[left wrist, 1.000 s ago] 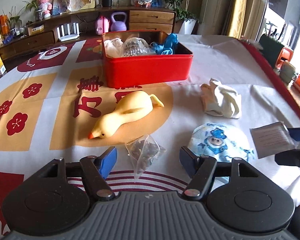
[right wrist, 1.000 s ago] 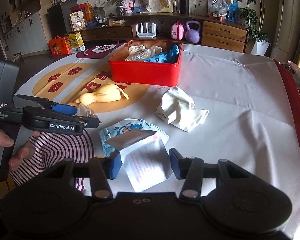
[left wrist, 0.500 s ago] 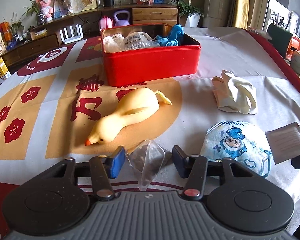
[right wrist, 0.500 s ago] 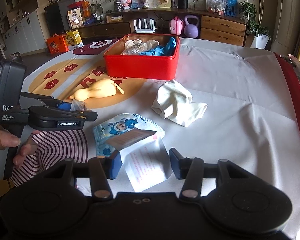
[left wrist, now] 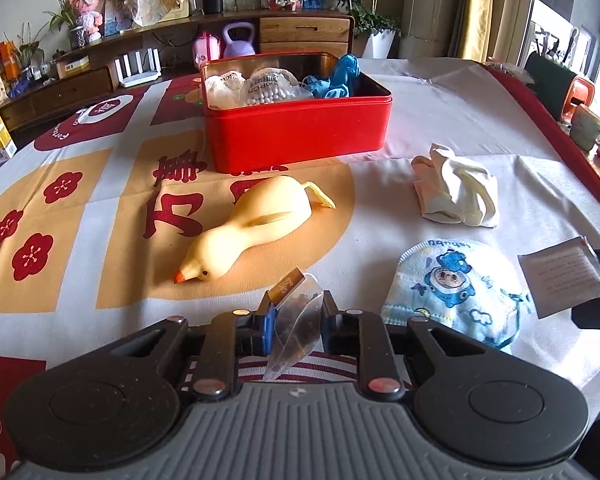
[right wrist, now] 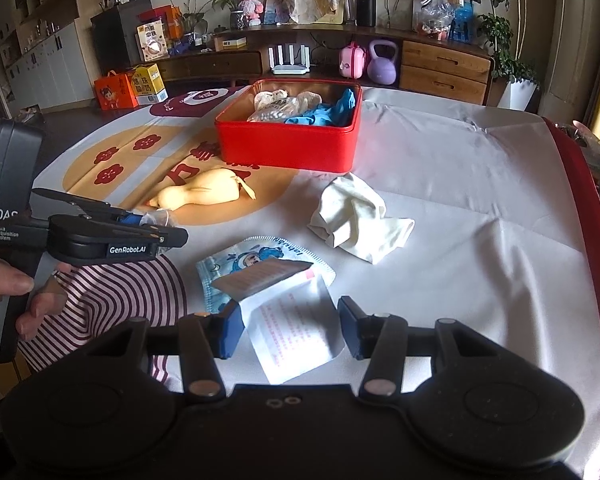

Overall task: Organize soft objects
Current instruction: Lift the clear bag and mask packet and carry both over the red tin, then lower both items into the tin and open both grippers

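Now left hand-held gripper (left wrist: 298, 322) closed, pinching sachet (left wrist: 296, 320)

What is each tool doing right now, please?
Left tool: has just been closing, now shut on the tea bag.
Right tool: open around the paper packet, pads not pressing it.

Both grippers tilted down over the table.
Left gripper (left wrist: 296, 322) just closing, pads pressed on a small clear sachet (left wrist: 296, 320); bare hand (right wrist: 8, 280) wrapped round its black handle. Right gripper (right wrist: 290, 330) half open, fingers apart around a white packet (right wrist: 296, 332), not pinching.
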`<state>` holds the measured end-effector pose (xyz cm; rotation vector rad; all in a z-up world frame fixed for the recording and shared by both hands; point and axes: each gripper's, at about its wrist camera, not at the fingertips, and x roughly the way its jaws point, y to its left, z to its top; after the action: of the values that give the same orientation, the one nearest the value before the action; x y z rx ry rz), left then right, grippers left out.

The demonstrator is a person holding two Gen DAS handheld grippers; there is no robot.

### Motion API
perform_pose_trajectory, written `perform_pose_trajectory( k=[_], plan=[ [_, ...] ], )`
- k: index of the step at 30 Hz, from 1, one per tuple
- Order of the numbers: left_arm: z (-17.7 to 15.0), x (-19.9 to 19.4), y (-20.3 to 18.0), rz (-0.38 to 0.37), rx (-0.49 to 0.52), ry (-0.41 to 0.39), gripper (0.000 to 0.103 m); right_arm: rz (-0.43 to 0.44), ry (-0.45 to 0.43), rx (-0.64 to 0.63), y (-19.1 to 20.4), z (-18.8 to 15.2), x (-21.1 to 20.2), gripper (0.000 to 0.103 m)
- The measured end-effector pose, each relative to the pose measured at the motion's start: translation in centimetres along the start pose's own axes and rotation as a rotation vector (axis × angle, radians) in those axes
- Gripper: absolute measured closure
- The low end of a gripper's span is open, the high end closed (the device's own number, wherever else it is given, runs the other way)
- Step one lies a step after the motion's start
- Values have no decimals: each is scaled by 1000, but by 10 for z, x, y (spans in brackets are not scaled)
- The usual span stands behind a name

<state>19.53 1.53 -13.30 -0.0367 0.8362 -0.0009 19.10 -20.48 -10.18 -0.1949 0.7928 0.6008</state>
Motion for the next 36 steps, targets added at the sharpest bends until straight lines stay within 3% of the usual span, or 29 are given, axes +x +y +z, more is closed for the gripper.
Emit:
perform_pose_trajectory(
  k=[9,21,36],
  plan=[
    [25,-39,-3,-54,-30,-34,82,-29,-19,-5,8,19,-17,55],
    [90,-71,-2,-96,-33,-100,82,-26,-60,20,14,80,-30,54],
    [174,-52,22,-70,-26,-136,82,-69,-105,-17,10,156,4,54]
  ],
)
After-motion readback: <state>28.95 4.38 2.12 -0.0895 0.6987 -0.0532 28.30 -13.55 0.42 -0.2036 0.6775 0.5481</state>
